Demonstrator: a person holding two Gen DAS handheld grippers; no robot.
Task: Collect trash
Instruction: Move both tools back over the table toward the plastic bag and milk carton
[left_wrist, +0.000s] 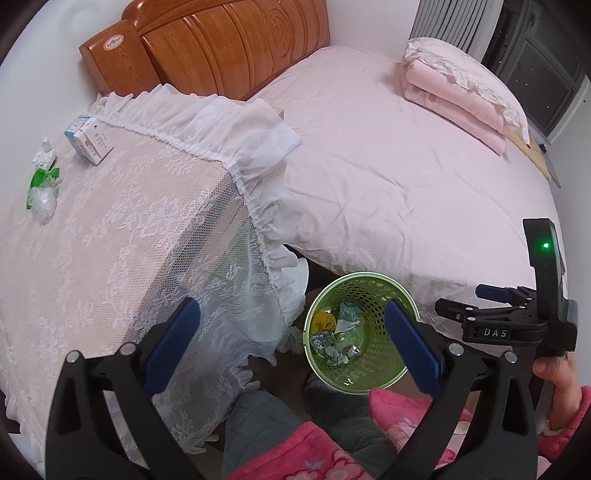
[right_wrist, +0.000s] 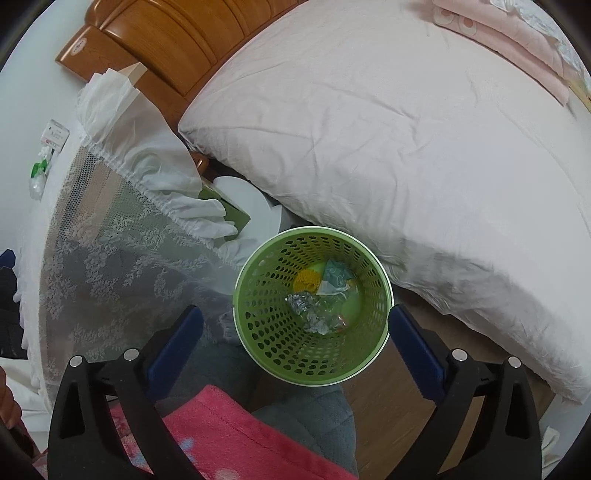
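**A:** Where does the trash stand?

**B:** Some already lies in the green basket (right_wrist: 312, 314), centre of the right wrist view: foil scraps (right_wrist: 306, 306), a yellow piece (right_wrist: 306, 280), a teal wrapper (right_wrist: 334, 273). More waits on the lace-covered table (left_wrist: 110, 229): at the far left of the left wrist view, a green-and-clear wrapper (left_wrist: 41, 188), a crumpled white tissue (left_wrist: 45, 155) just above it, and a small blue-and-white carton (left_wrist: 88, 140) near both.

**A:** And the tongs?

**B:** Both wide, both empty. The right gripper (right_wrist: 295, 339) hovers over the basket, its jaws straddling the rim. The left gripper (left_wrist: 291, 336) sits at the bottom of its frame, between the table edge and the basket.

**A:** So the step in hand?

**B:** I judge it to be a reach back for the table pieces. The left gripper looks the nearer one. Come down on the wrapper from above and pinch the crinkled bulk, not a loose corner, because thin film probably slips. Keep the fingertips off the lace so the cloth isn't dragged.

**A:** The tissue?

**B:** Light and soft; close fully on it. Whether the carton is trash, I can't tell.
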